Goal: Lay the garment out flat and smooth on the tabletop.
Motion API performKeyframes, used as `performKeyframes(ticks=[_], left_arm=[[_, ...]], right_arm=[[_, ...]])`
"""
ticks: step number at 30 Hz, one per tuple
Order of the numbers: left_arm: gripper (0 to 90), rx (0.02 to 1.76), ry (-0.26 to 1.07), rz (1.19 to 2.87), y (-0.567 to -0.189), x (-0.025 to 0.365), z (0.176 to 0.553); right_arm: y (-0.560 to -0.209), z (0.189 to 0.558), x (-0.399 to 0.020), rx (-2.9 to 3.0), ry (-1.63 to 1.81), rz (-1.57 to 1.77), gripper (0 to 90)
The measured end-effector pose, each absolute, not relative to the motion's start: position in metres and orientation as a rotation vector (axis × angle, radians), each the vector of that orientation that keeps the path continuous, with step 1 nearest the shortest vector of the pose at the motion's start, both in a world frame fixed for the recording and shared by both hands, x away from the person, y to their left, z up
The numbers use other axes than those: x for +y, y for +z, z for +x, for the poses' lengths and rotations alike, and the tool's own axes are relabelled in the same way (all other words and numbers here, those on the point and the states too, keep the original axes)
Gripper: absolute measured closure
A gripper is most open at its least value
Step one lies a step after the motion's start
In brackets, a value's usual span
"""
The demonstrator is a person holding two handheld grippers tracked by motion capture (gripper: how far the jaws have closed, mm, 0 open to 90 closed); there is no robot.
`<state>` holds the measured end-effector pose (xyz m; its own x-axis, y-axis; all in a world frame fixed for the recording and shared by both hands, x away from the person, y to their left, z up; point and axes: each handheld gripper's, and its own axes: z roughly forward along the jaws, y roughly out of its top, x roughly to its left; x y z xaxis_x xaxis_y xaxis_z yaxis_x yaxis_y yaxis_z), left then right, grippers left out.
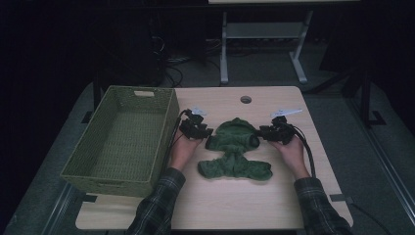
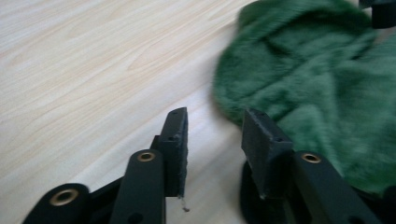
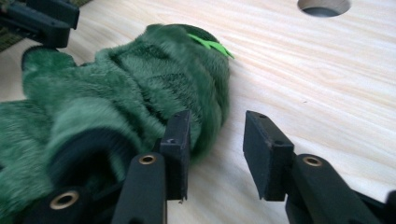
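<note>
Green fleece garment (image 1: 236, 149) lies crumpled at the middle of the wooden table (image 1: 274, 200), right of the woven basket (image 1: 125, 139). Left gripper (image 1: 203, 132) and right gripper (image 1: 262, 133) flank its far part, jaws parted, gripping nothing, fabric just beside them.

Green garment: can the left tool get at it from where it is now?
Probably yes. The left tool sits right at the garment's left edge, jaws open, nothing between them but bare table. The basket is on its far side, out of the way.
</note>
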<state>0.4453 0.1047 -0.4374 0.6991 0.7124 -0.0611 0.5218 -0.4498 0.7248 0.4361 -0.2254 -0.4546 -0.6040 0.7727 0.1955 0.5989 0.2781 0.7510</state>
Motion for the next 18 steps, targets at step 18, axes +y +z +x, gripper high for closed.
performKeyframes(ticks=[18], left_arm=[[33.5,0.765,0.261,2.137,-0.426,0.116,0.358]], right_arm=[[-0.423,0.393,-0.231,2.332,1.216,1.197,51.3]])
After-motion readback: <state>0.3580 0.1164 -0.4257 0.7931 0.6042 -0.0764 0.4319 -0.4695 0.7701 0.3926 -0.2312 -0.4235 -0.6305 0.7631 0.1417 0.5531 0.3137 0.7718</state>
